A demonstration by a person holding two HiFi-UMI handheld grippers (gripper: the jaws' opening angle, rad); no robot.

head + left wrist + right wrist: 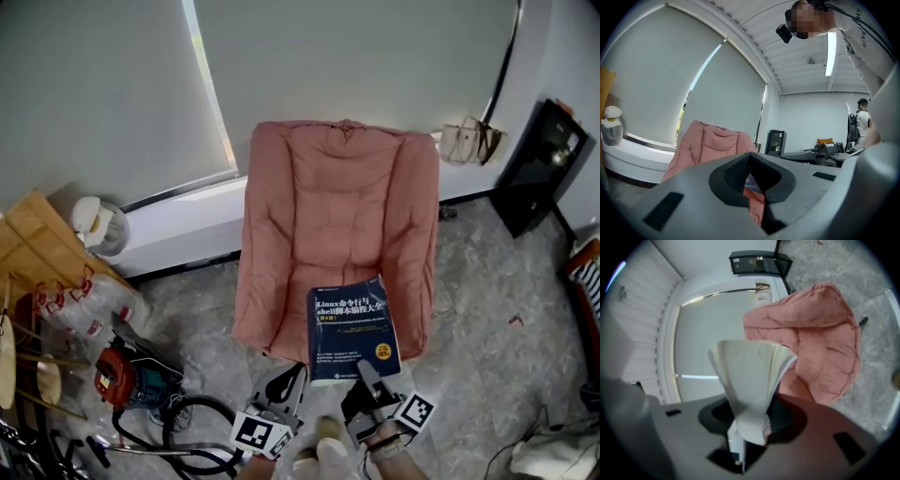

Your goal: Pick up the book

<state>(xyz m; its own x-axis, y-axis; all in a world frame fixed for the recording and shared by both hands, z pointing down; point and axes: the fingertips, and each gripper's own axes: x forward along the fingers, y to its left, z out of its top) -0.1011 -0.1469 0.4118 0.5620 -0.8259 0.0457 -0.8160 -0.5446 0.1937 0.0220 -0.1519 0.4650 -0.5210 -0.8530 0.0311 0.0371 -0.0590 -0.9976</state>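
The book (354,328) has a dark blue cover with white and yellow print and hangs over the front of the pink cushioned chair (337,206). My right gripper (367,382) is shut on the book's near edge. In the right gripper view the book (752,376) stands up out of the jaws with its pale pages fanned, and the pink chair (820,333) is behind it. My left gripper (298,375) sits just left of the book's near corner, its fingertips (750,157) together. I see nothing held in it, only the pink chair (710,143) beyond.
A red power tool (117,375) and black cables (187,422) lie on the floor at the left, near wooden boards (42,244) and packed bottles (80,305). A white jug (94,223) stands by the window. A black cabinet (544,169) is at the right.
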